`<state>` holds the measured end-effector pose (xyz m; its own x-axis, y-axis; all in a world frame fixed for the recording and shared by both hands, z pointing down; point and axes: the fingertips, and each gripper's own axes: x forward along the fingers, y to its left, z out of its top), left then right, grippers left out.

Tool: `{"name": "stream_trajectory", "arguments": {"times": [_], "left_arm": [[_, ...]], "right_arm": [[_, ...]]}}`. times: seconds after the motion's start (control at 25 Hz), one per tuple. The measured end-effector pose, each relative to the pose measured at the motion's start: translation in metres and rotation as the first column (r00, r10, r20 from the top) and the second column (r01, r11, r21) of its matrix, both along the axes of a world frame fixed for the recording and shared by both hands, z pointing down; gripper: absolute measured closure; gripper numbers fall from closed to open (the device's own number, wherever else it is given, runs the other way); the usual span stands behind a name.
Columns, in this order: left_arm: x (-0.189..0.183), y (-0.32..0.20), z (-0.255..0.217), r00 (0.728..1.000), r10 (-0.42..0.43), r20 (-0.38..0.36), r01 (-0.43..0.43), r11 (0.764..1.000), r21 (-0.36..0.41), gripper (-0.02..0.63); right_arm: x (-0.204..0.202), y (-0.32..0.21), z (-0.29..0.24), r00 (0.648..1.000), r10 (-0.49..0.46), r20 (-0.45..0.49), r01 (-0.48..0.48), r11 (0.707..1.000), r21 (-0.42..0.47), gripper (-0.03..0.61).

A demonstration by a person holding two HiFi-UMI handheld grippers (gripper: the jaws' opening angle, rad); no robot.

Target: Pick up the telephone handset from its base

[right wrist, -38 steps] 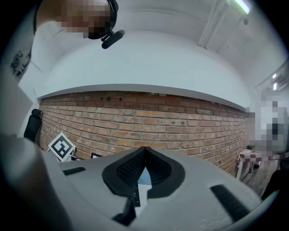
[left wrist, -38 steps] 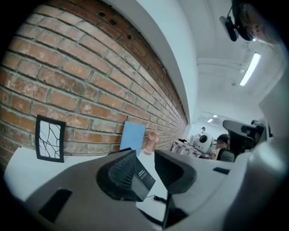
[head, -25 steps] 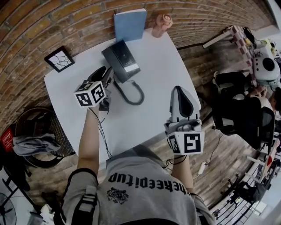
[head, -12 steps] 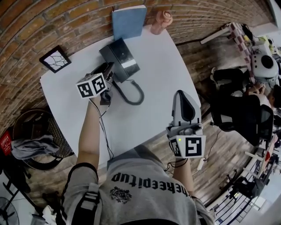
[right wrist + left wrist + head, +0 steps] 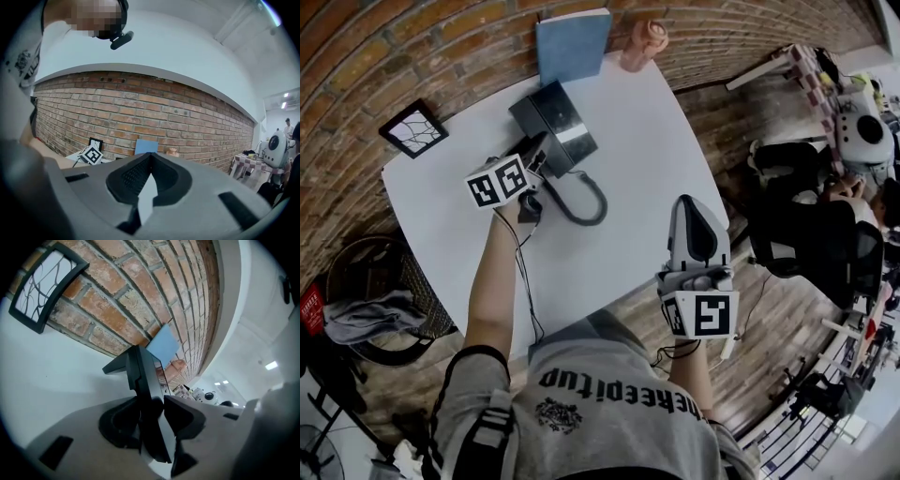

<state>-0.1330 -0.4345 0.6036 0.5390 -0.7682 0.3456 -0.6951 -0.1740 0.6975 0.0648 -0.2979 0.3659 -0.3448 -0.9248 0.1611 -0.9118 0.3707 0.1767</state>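
Observation:
A black telephone base (image 5: 555, 120) stands at the far middle of the white table (image 5: 628, 150), its coiled cord (image 5: 586, 204) looping toward me. The black handset (image 5: 147, 399) runs along the base's left side. My left gripper (image 5: 534, 156) is lowered over the handset. Its jaws stand wide with the handset between the pads (image 5: 117, 423), and I see no squeeze. Over the table's near right edge my right gripper (image 5: 694, 204) hovers shut and empty; its closed tips (image 5: 149, 157) face the brick wall.
A blue book (image 5: 572, 45) and a pink ornament (image 5: 642, 42) lean at the brick wall behind the phone. A black picture frame (image 5: 412, 128) rests at the table's far left corner. A wire basket (image 5: 380, 281) stands on the floor left; chairs and a person sit to the right.
My left gripper has sunk and slid toward the phone, and its jaws now straddle the handset. The right gripper has stayed where it was.

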Motion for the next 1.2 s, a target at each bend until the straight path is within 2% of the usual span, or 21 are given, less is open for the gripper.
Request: {"name": "stream_trajectory", "arguments": {"times": [0.28, 0.6, 1.2], "left_arm": [[-0.002, 0.001, -0.002, 1.0, -0.015, 0.004, 0.016, 1.0, -0.02, 0.48], [-0.003, 0.003, -0.006, 0.997, -0.064, -0.031, 0.062, 0.997, -0.05, 0.511], [-0.005, 0.01, -0.007, 0.982, -0.127, -0.138, 0.111, 0.987, -0.118, 0.529]], "right_arm": [[-0.003, 0.002, 0.001, 0.999, 0.001, -0.044, -0.001, 1.0, 0.002, 0.575], [0.0, 0.004, -0.001, 0.998, 0.017, -0.055, -0.016, 1.0, 0.008, 0.575], [0.001, 0.003, -0.007, 0.998, 0.028, -0.05, -0.027, 0.999, 0.022, 0.575]]}}
